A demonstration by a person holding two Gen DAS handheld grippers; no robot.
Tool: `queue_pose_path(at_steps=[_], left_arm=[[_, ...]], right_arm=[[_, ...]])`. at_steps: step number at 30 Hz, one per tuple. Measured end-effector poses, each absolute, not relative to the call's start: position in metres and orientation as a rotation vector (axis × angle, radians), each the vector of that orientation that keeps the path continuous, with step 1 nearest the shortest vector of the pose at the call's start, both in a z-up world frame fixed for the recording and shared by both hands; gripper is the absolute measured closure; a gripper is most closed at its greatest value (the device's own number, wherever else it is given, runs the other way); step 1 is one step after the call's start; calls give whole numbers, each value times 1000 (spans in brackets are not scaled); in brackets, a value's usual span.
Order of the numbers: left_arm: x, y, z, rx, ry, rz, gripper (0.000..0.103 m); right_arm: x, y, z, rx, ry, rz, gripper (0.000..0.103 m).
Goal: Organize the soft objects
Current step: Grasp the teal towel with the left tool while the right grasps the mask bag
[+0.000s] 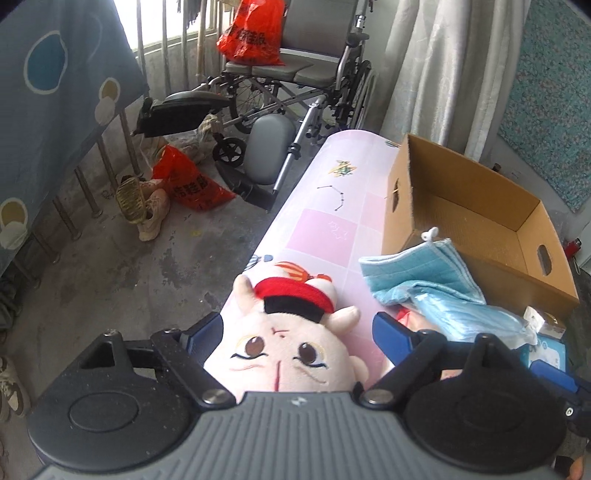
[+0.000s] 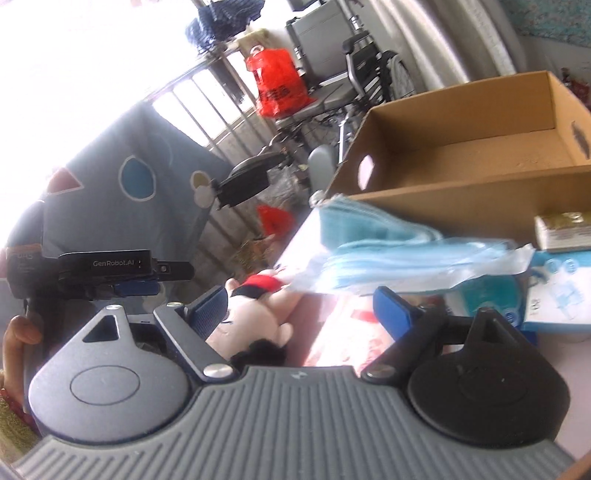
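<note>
Left hand-held gripper (image 1: 299, 328) hangs over the plush doll (image 1: 291, 343), jaws spread wide w/ the doll's head between them but not pinched; blue pads sit clear on both sides. The doll (pink face, red-and-black cap) lies on the pink-checked counter (image 1: 325, 229) near its front edge. Just right of it is a folded blue towel (image 1: 417, 269) lying partly over a plastic pack of light-blue cloths (image 1: 476, 321). Behind those stands an open cardboard box (image 1: 480, 221), nothing visible inside.

Right hand-held gripper (image 2: 299, 306) also has its jaws apart, holding nothing. In its view the doll (image 2: 255, 317) is low and left, by the left finger, and the towel stack (image 2: 388, 236) sits ahead, touching the box (image 2: 461, 177) front wall. View is blurry, so pad-to-doll contact can't be told. A blue-white carton (image 2: 554, 291) lies to the right, near the box.

Off the counter: wheelchair (image 1: 295, 74) w/ a red bag (image 1: 255, 33) on its seat.
</note>
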State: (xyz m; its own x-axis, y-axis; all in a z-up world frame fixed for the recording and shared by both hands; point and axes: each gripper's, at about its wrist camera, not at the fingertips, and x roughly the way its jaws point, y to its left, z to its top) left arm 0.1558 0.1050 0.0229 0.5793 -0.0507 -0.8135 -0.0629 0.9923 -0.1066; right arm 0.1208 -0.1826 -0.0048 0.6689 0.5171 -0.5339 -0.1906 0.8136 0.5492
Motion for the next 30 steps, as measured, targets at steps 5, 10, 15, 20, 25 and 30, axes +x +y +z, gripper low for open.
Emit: queue_pose_path(at_steps=[5, 10, 15, 20, 25, 30], left_arm=[[143, 132, 15, -215, 980, -14, 13], [163, 100, 13, -225, 951, -167, 9], [192, 42, 0, -176, 961, -296, 11], [218, 7, -27, -185, 1049, -339, 44], [231, 0, -51, -287, 1152, -373, 78], [228, -3, -54, -278, 1191, -385, 91]], right_arm=[[130, -154, -6, 515, 814, 450, 17], [130, -189, -9, 647, 799, 313, 15], [131, -236, -28, 805, 782, 164, 15], [150, -260, -67, 947, 815, 83, 21], [165, -262, -113, 1147, 867, 83, 40], [174, -253, -136, 1232, 854, 75, 55]])
